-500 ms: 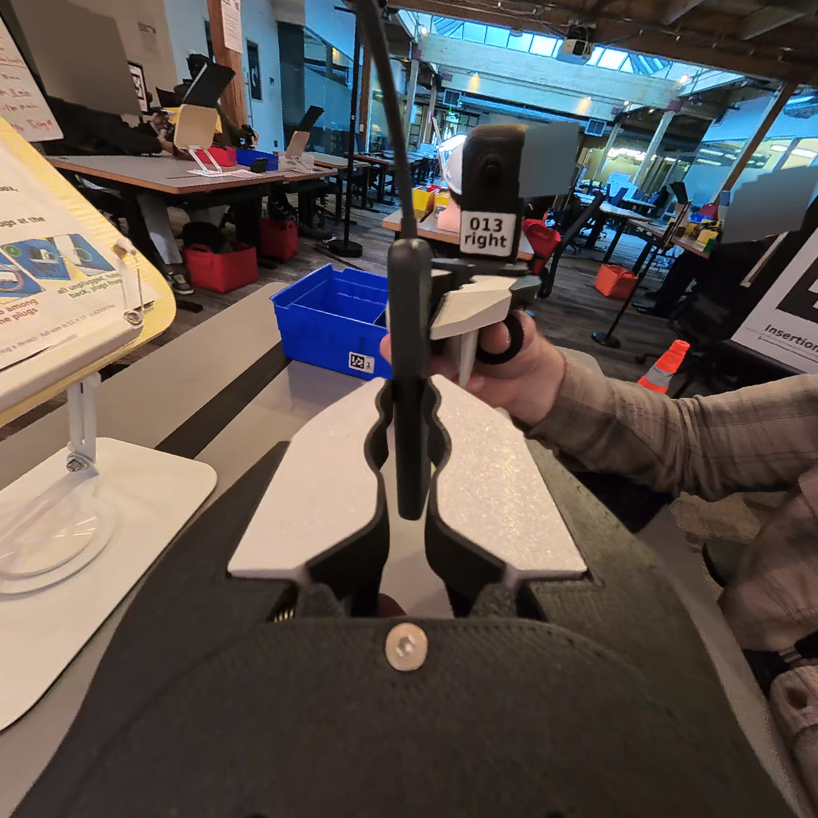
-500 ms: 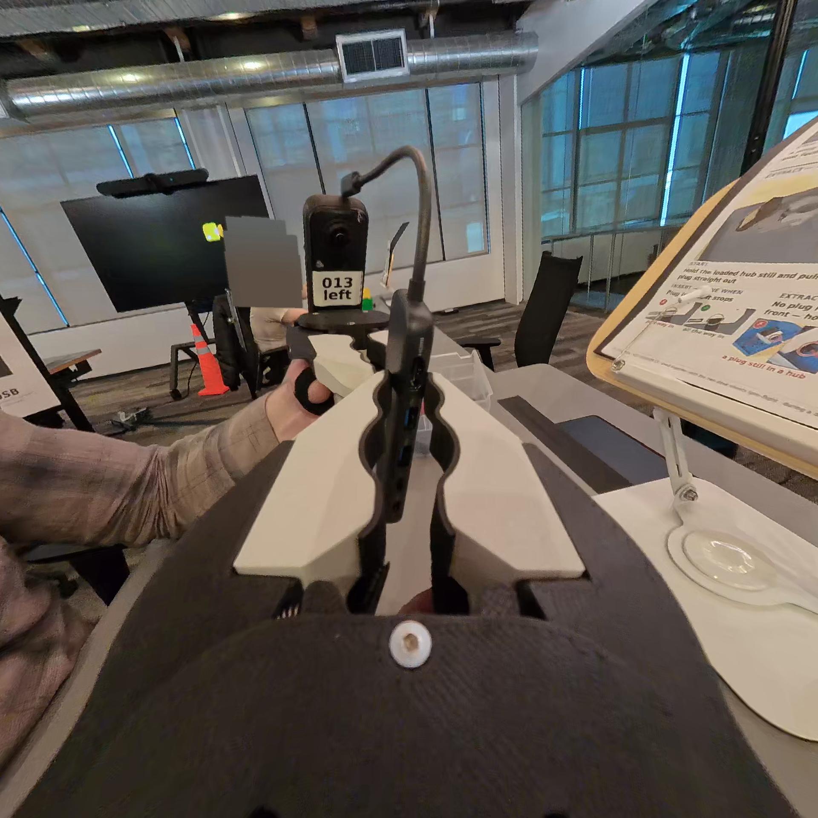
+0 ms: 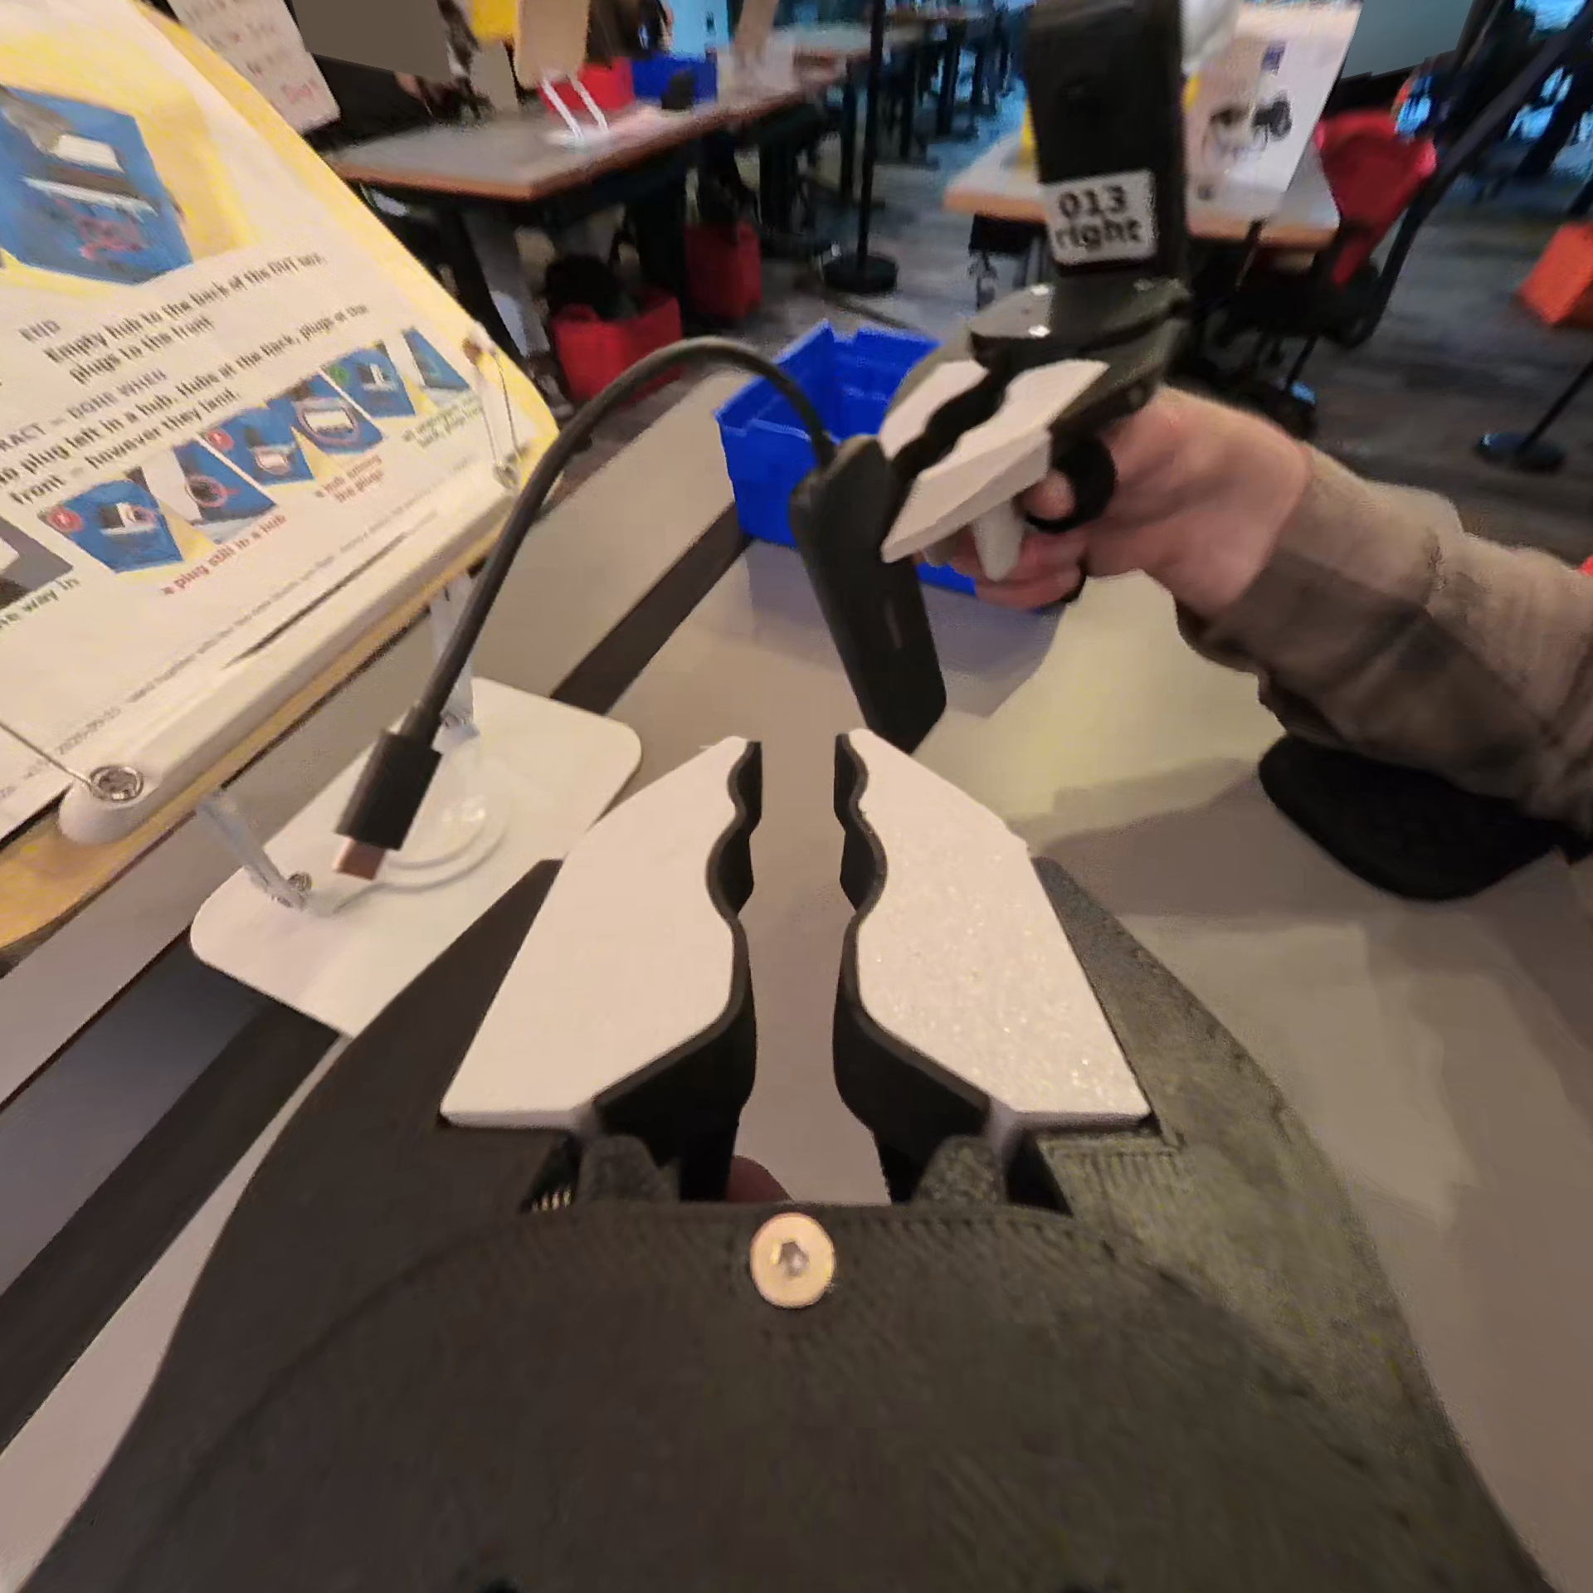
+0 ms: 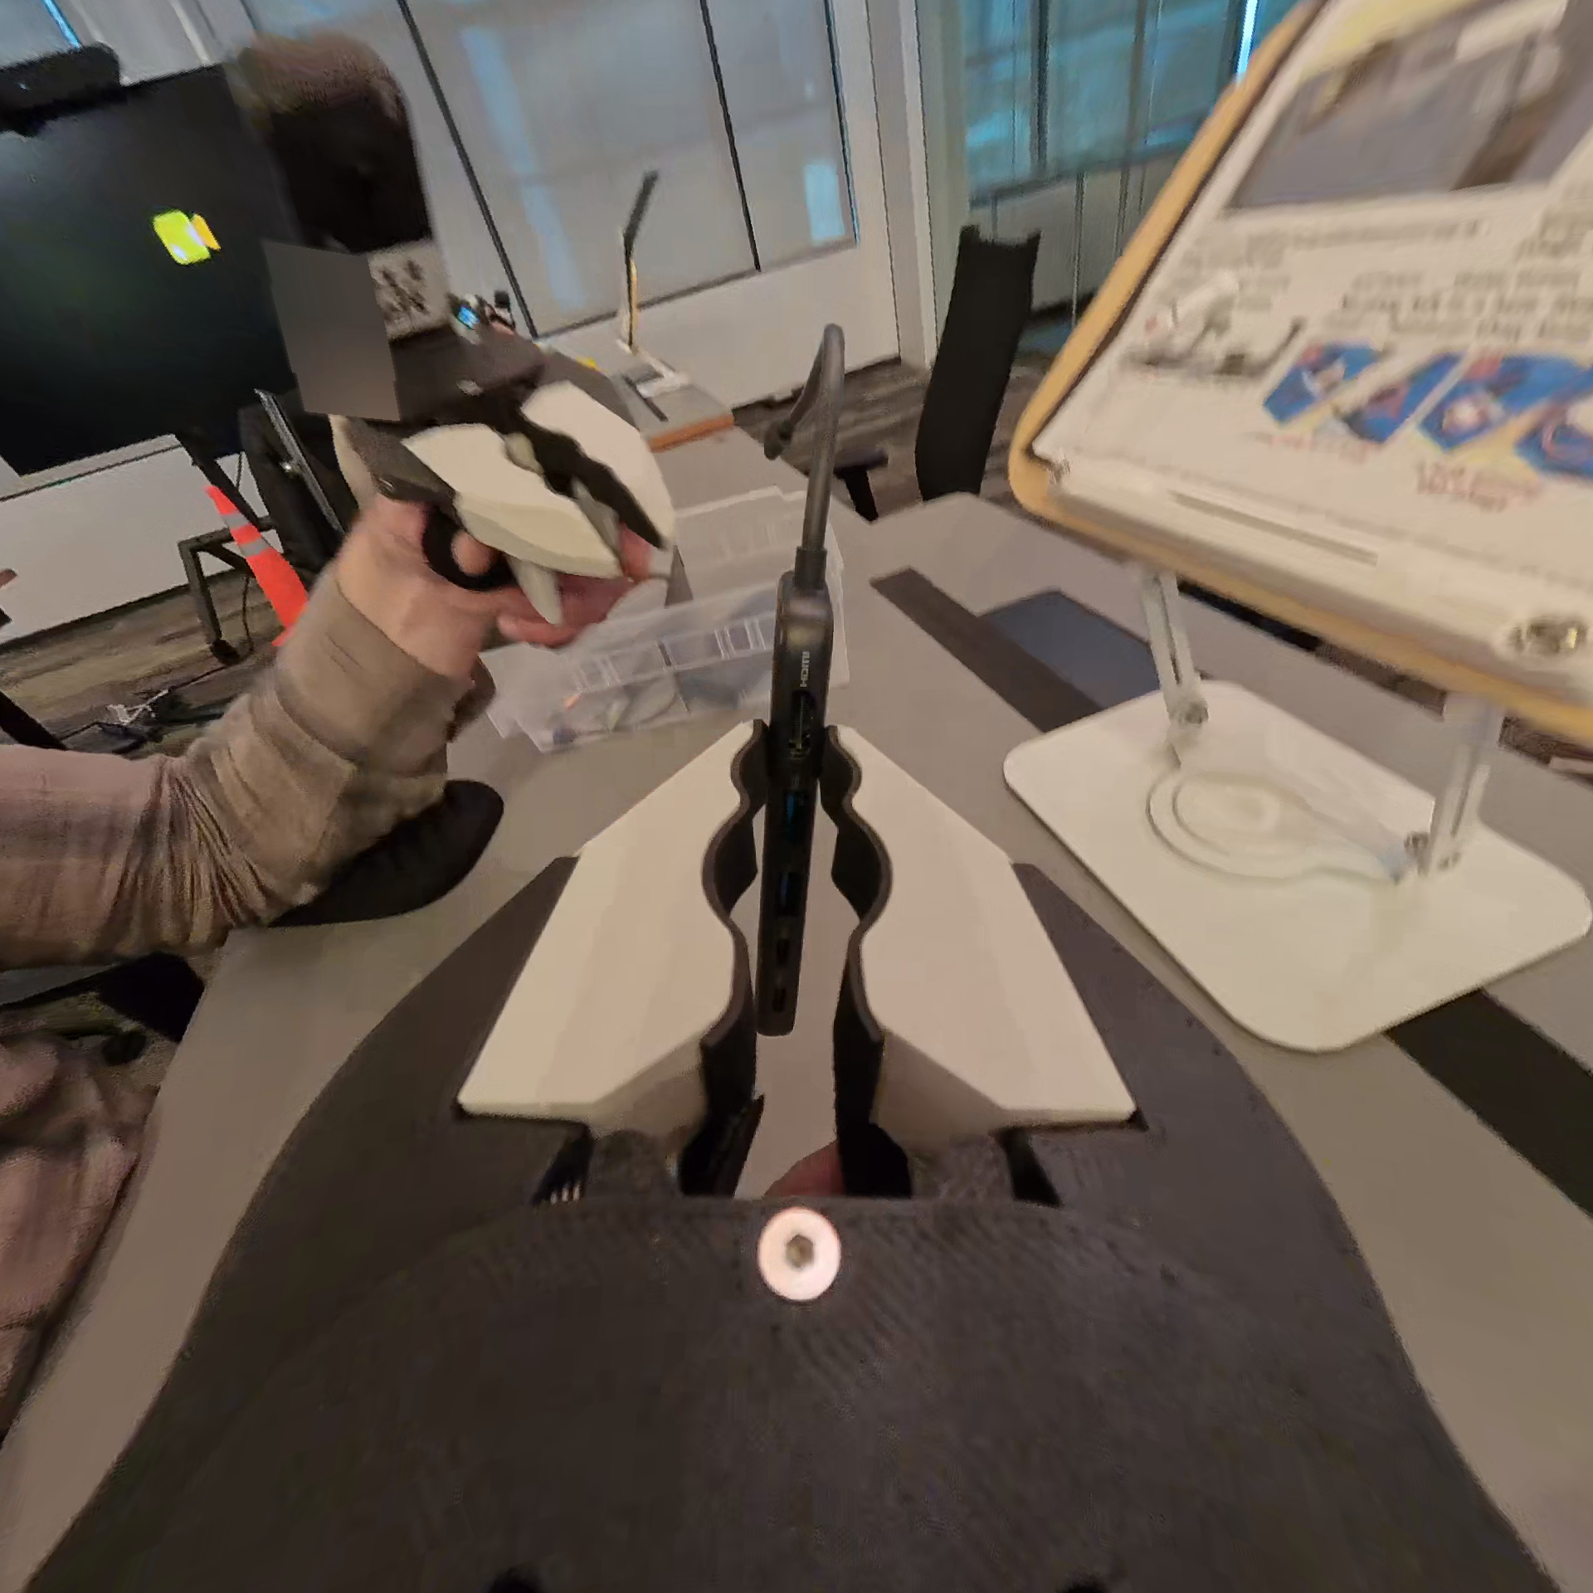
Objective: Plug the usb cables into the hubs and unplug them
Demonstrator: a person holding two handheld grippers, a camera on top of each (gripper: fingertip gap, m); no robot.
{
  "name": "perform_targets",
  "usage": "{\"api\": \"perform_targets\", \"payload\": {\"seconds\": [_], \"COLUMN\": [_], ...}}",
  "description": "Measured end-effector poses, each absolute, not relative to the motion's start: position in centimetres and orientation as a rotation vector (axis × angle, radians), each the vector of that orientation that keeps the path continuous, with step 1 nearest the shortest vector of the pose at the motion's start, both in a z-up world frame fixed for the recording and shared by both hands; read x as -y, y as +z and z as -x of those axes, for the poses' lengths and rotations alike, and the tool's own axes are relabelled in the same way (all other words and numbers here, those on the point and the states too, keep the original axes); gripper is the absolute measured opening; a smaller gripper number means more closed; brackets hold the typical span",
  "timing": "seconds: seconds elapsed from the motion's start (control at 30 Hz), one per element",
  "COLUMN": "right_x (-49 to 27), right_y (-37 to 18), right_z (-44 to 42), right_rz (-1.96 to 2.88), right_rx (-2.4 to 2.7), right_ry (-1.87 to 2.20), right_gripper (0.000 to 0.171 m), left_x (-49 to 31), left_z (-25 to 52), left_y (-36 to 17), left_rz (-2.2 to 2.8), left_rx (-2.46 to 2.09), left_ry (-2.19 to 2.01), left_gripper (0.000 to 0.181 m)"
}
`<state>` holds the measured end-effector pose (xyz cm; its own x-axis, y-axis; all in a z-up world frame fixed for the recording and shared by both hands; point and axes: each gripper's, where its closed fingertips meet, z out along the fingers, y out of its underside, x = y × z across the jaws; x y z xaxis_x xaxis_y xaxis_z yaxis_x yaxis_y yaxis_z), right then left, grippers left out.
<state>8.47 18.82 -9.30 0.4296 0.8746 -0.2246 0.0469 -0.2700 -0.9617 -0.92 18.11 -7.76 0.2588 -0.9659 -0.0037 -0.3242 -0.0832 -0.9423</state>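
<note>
Hub (image 4: 791, 802): slim dark slab with ports along one edge, held above the smooth grey desk (image 3: 1121, 759), pinched edgewise in the right gripper (image 4: 791, 733) jaws. Its curved black cable (image 3: 552, 483) ends in a dangling metal-tipped plug (image 3: 379, 797). Left gripper (image 3: 797, 759): wavy black-padded jaws spread, empty.

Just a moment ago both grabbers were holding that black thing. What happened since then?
The left gripper let go of the hub, opened and pulled back. The hub's cable swung down, so its plug now dangles over the white stand base. The right gripper stayed clamped on the hub, which is now tilted in the left view. The blue bin and the table look unchanged.
</note>
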Motion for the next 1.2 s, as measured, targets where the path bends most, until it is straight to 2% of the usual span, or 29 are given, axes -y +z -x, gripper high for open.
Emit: {"api": "perform_targets", "payload": {"seconds": [0.27, 0.43, 0.77, 1.2], "right_x": [-19.4, -19.7, -21.2, -22.2], "right_y": [-18.5, -22.0, -23.9, -26.6], "right_z": [-7.2, -7.2, -8.3, -9.0], "right_rz": [1.957, 2.077, 2.120, 2.163], "right_rx": [0.900, 0.898, 0.843, 0.897], "right_ry": [1.039, 1.030, 0.948, 0.758], "right_gripper": [0.009, 0.009, 0.011, 0.011], "left_x": [-17.7, -18.0, -18.7, -19.2], "left_z": [3.5, 3.9, 2.8, 3.4], "left_y": [-6.7, -6.9, -8.8, -8.6], "left_rz": [1.592, 1.610, 1.655, 1.663], "left_rx": [-1.265, -1.255, -1.280, -1.256], "left_ry": [-0.739, -0.720, -0.689, -0.665], "left_gripper": [0.016, 0.016, 0.017, 0.016]}}
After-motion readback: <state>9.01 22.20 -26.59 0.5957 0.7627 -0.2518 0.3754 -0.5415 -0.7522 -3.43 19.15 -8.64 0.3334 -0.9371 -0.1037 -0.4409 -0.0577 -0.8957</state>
